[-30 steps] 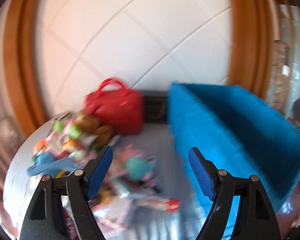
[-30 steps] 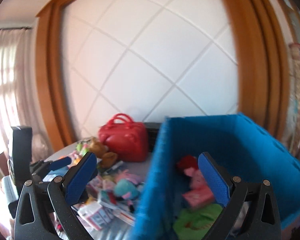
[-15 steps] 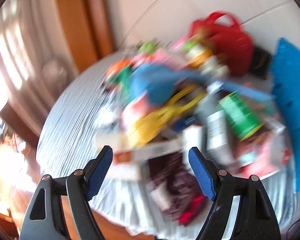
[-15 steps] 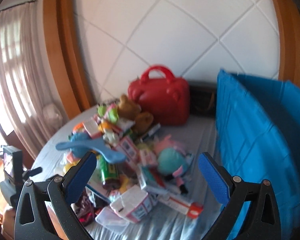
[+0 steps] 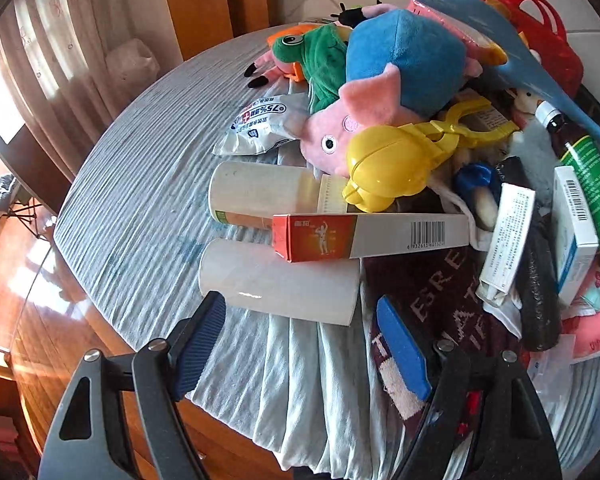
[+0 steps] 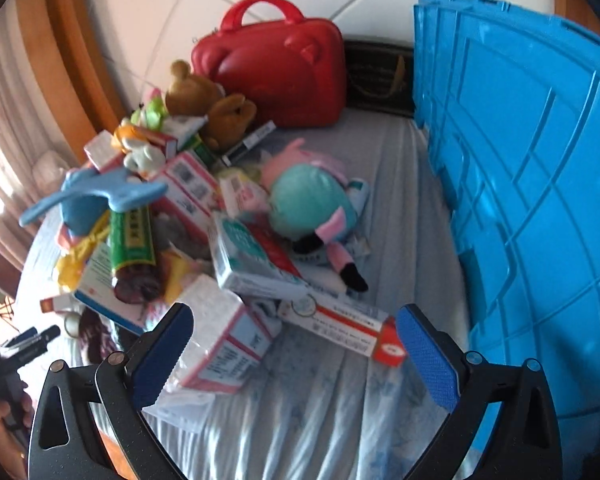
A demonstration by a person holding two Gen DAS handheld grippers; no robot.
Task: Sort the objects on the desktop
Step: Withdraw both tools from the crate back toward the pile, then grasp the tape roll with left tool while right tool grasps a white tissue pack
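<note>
Two hand-held grippers hang over a cluttered, cloth-covered table (image 5: pixel 140 184). The left gripper (image 5: pixel 300 344) has its jaws spread wide and empty, just short of a translucent white tube (image 5: pixel 278 280) lying on its side, its long axis running left to right. An orange-and-white box (image 5: pixel 364 236) lies likewise — orange end left. The right gripper (image 6: pixel 294 354) also gapes, holding nothing, above a red-ended carton (image 6: pixel 340 328) beside the blue crate (image 6: pixel 532 184).

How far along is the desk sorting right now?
Barely started, judging by the table. Neither the left gripper nor the right gripper holds anything; both are open. The pile of toys and boxes still lies beside the blue crate, whose inside is hidden.
</note>
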